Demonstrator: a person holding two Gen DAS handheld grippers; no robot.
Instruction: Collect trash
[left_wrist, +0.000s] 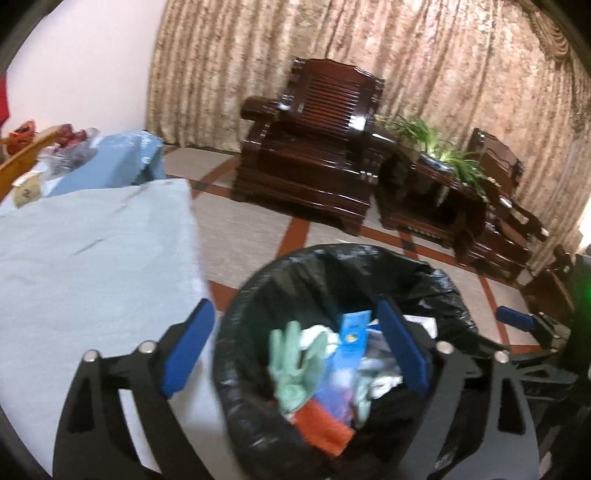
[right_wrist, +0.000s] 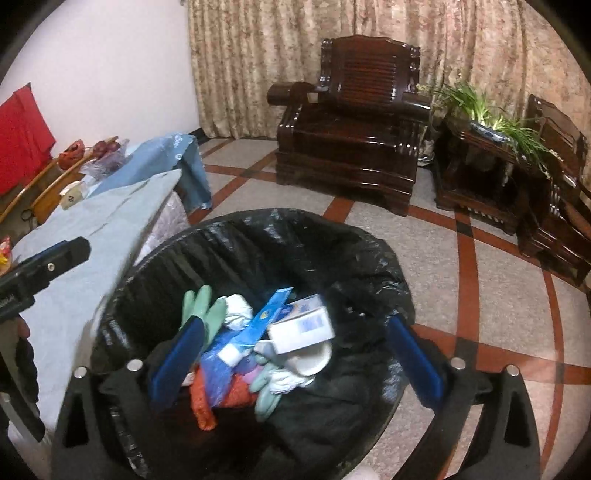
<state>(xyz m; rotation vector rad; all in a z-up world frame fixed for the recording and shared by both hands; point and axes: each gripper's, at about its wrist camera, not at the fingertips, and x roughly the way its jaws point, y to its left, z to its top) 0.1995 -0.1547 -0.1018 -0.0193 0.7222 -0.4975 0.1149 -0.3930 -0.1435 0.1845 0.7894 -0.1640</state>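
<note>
the left gripper (left_wrist: 295, 345) fills the bottom of the left wrist view, tipped downward, its blue fingers (left_wrist: 188, 347) spread wide with nothing between them: one finger hangs over the pale blue cloth-covered surface (left_wrist: 85, 258) at left, the other over the mouth of the trash bin (left_wrist: 258, 288). the right gripper (right_wrist: 295, 360) sits low in its own view, also angled down into the bin, fingers (right_wrist: 179, 365) splayed apart and empty. the bin, lined with a black bag, stands on the patterned floor (right_wrist: 480, 295) just beside the surface, centre bottom in both views. inside lie a green rubber glove (left_wrist: 295, 365), a blue carton (right_wrist: 258, 325), a white box (right_wrist: 301, 328), a white cup (right_wrist: 314, 360) and an orange scrap (left_wrist: 321, 428). a dark wooden armchair (left_wrist: 314, 155) stands upper centre.
</note>
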